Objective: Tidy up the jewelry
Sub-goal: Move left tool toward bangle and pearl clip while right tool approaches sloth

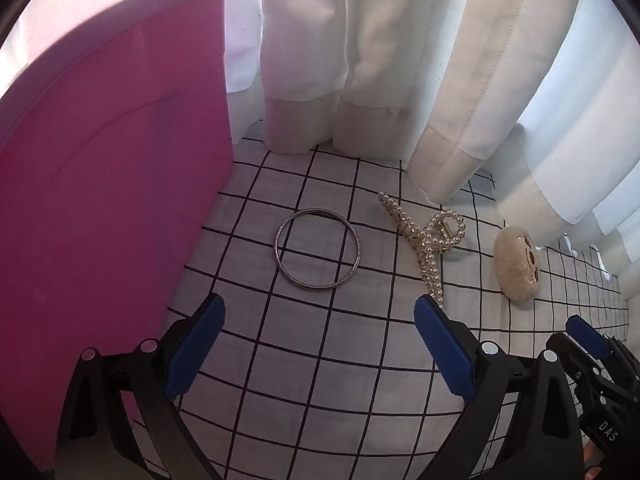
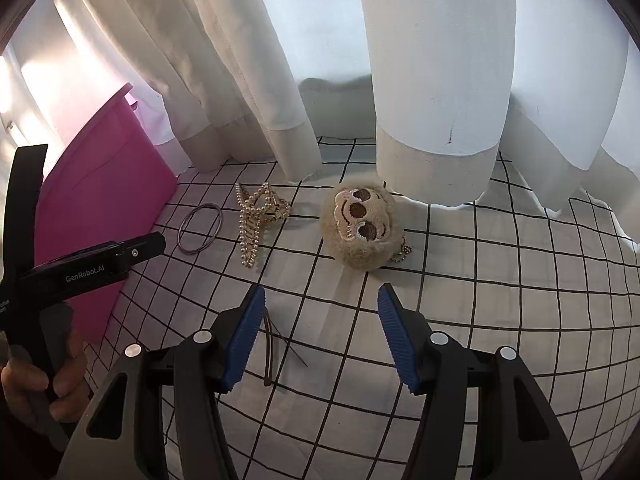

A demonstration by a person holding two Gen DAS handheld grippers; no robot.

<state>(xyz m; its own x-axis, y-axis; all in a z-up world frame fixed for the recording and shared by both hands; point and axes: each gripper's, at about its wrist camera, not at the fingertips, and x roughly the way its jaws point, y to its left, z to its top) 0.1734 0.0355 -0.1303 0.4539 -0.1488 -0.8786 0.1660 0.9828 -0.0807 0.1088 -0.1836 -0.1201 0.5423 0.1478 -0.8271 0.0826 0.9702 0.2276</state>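
White curtains (image 1: 360, 60) hung behind the checked table (image 1: 320, 340), where the bangle (image 1: 317, 249), pearl hair claw (image 1: 426, 240) and plush charm (image 2: 362, 226) lay unsorted beside the pink box (image 1: 112, 184), both left gripper (image 1: 318, 340) and right gripper (image 2: 320, 332) jaws wide apart, empty, so the organizing looked barely begun.

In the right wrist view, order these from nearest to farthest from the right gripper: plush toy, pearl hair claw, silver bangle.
From the right gripper:
1. Plush toy, just ahead, slightly right.
2. Pearl hair claw, ahead to the left.
3. Silver bangle, farther left, beside the pink box.
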